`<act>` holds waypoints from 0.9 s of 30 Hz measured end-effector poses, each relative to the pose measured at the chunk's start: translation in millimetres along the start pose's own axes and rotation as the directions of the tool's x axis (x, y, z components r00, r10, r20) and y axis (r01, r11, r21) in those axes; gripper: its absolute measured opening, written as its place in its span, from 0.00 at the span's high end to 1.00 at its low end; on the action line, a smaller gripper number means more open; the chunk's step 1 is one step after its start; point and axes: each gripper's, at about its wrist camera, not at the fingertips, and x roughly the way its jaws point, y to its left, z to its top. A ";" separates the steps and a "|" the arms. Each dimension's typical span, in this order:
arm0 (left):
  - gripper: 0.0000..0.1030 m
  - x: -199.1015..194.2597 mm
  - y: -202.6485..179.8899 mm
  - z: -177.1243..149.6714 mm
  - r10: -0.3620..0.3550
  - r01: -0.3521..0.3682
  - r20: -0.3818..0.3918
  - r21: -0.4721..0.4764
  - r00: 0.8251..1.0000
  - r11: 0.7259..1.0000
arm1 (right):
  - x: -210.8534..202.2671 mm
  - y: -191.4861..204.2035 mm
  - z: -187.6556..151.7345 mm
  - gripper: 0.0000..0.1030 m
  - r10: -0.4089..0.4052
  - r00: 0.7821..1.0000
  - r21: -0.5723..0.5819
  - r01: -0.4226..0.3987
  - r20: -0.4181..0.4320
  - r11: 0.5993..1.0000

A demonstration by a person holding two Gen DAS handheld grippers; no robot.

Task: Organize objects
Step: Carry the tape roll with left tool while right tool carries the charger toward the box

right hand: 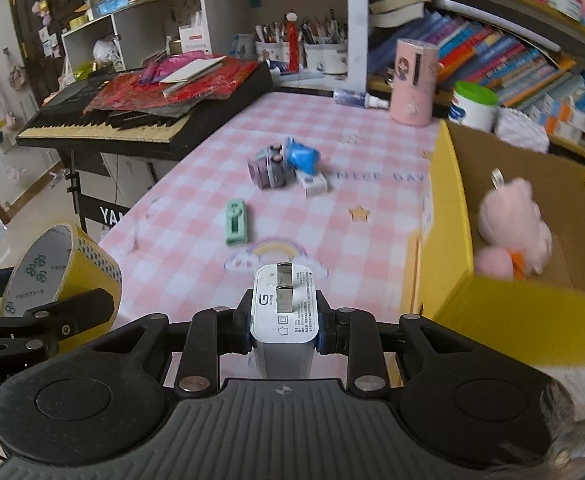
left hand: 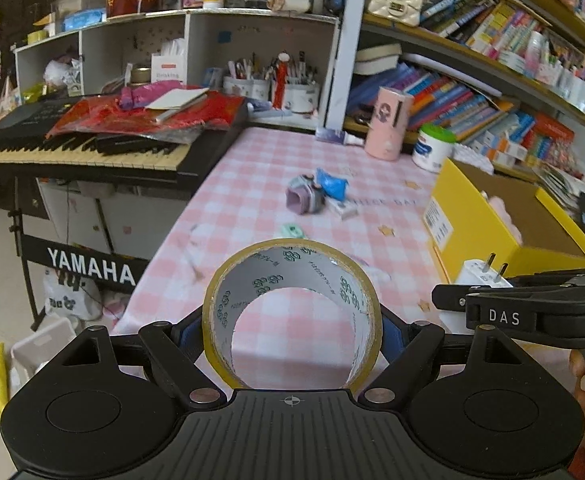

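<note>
A roll of yellow-brown packing tape is clamped between the fingers of the left gripper, which press on its outer rim at 3 and 9 o'clock so that the hollow core faces the camera; the roll is carried above the near edge of the pink checked tablecloth. Being a stiff cardboard-cored ring, light and hard to crush, it is judged safe under a firm squeeze, though the glossy outer wrap is probably slippery, so a hold across the full width of the band is preferable to one on an edge. A white plug charger is gripped on its two flat sides by the right gripper, its jaws narrowed onto it and its metal prongs pointing forward toward 12 o'clock. The charger is rigid, compact and smooth-shelled; the flat faces are the sensible place to hold, and the prongs are best kept clear of contact. The yellow cardboard box, open at the top, lies at 2 o'clock in the right wrist view, with a pink plush toy already inside, soft enough to cushion whatever is dropped beside it. A green clip-like item and a small cluster of purple and blue things are left on the cloth near 12 o'clock.
</note>
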 end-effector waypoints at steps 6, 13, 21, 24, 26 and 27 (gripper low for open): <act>0.19 -16.8 -9.2 -20.3 -0.049 0.049 -0.019 0.046 0.999 0.998 | -27.1 1.6 -34.9 0.76 -0.041 0.999 0.061 0.041 -0.009 0.997; 0.19 -26.6 -29.0 -36.1 -0.123 0.128 -0.048 0.120 0.991 0.985 | -58.3 -5.6 -73.8 0.76 -0.103 0.995 0.142 0.104 -0.009 0.984; 0.19 -26.2 -62.2 -42.2 -0.227 0.238 -0.077 0.207 0.971 0.949 | -88.5 -29.4 -101.3 0.76 -0.196 0.980 0.247 0.194 -0.015 0.949; 0.19 -24.2 -74.1 -43.7 -0.261 0.274 -0.088 0.230 0.961 0.934 | -98.0 -39.9 -109.1 0.76 -0.234 0.972 0.281 0.230 -0.021 0.932; 0.19 -22.8 -81.9 -44.7 -0.279 0.294 -0.095 0.242 0.956 0.925 | -102.9 -46.6 -114.0 0.76 -0.254 0.967 0.301 0.250 -0.026 0.920; 0.19 -21.4 -86.0 -44.7 -0.287 0.304 -0.100 0.248 0.953 0.920 | -105.2 -50.2 -116.5 0.76 -0.264 0.964 0.310 0.260 -0.029 0.914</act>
